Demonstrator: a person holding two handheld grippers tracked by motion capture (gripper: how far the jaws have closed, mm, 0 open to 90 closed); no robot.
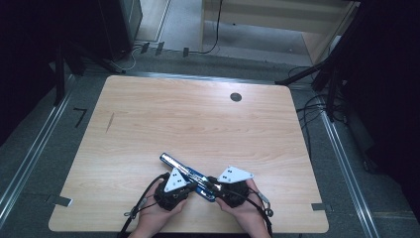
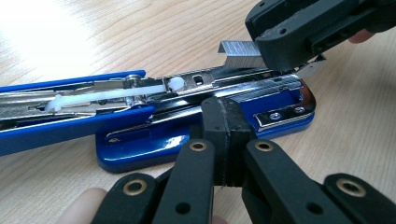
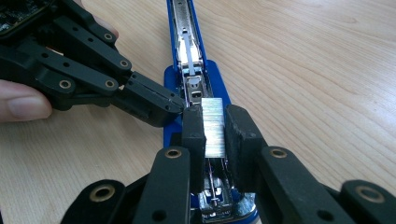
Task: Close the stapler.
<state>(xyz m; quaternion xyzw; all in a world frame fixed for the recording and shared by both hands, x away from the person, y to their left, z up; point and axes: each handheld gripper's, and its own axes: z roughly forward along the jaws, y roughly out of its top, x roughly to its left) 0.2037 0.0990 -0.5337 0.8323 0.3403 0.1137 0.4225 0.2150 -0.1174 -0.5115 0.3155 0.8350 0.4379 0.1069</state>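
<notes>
Blue plastic-and-chrome desk stapler (image 1: 188, 176), lying flat on its base near front edge of table, centre; lid swung fully open & laid back in line w/ base, so chrome magazine channel w/ white plastic pusher (image 2: 112, 94) is exposed. Short silver strip of metal staples (image 3: 214, 127), legs down, sits just above magazine's front end; contact w/ channel cannot be told.
</notes>
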